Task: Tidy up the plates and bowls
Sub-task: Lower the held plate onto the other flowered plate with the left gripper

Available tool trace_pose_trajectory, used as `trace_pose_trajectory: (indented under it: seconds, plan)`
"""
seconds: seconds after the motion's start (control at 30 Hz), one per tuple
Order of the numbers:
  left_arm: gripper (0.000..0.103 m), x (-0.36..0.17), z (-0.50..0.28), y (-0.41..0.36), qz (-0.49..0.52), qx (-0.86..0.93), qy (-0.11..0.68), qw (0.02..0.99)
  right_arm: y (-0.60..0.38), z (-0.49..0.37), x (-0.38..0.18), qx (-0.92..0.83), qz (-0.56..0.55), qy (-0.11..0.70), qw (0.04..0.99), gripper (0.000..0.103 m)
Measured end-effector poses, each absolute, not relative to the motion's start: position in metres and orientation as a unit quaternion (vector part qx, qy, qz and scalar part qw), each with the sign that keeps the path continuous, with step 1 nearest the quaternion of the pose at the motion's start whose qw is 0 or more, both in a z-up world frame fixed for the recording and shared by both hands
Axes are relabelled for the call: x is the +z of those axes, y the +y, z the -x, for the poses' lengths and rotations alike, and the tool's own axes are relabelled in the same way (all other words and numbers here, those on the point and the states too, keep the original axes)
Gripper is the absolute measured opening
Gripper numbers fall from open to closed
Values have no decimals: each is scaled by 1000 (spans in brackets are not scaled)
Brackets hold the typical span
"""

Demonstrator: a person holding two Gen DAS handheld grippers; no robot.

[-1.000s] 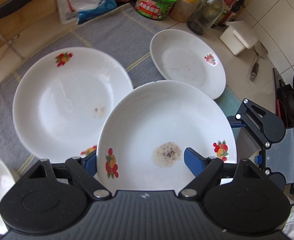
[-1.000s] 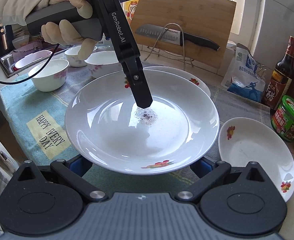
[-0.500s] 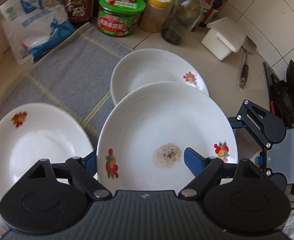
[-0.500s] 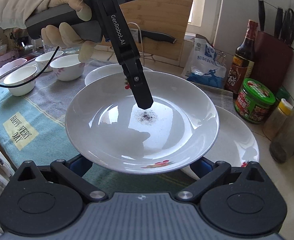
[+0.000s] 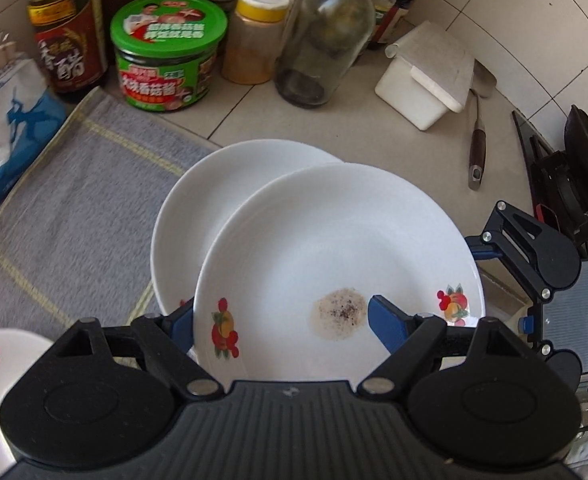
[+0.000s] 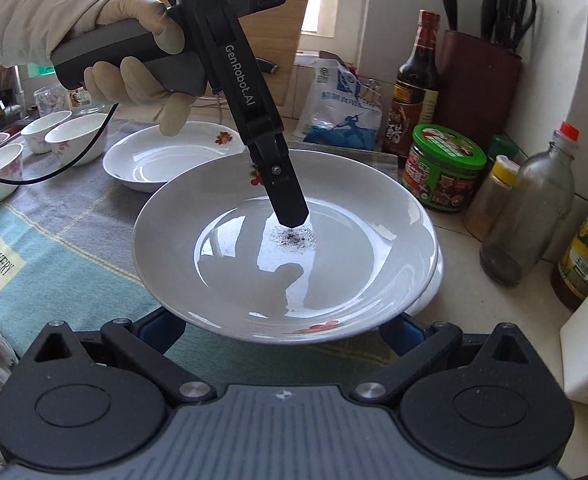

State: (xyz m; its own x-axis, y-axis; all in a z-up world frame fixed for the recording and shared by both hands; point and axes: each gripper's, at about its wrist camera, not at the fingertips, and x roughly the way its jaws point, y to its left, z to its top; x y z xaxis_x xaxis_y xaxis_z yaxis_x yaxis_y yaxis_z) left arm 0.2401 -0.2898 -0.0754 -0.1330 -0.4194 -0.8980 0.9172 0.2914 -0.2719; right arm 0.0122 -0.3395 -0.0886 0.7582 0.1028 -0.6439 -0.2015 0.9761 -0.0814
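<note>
Your left gripper (image 5: 281,320) pinching rim of soiled white plate (image 5: 334,248), plate held above second plate (image 5: 213,200) at grey towel's (image 5: 73,208) edge, your right gripper (image 6: 281,326) straddling far rim, grip indeterminate.

Bright window daylight, glare on the plate (image 6: 285,264), fisheye-bent edges, blurred cloth (image 5: 73,208)

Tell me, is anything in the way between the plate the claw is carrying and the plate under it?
Nothing visible. The carried plate hangs partly over the lower plate, whose showing part is bare. The left claw grips the carried plate's rim.
</note>
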Motion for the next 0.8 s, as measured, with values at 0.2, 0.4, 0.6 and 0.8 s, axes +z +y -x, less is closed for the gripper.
trace_pose_trajectory:
  seconds: [0.2, 0.4, 0.6, 0.8]
  plan:
    - [85, -87, -245, -309, -246, -548, 522, 605, -347, -14, -92, 65, 59, 340, 936, 103]
    - [85, -92, -248, -320, -253, -553, 522, 598, -352, -16, -93, 58, 49, 342, 937, 103]
    - [85, -94, -251, -324, -256, -555, 522, 595, -353, -19, -93, 54, 42, 344, 936, 103]
    - [85, -99, -255, -327, -259, -555, 522, 594, -353, -21, -94, 53, 41, 346, 936, 103]
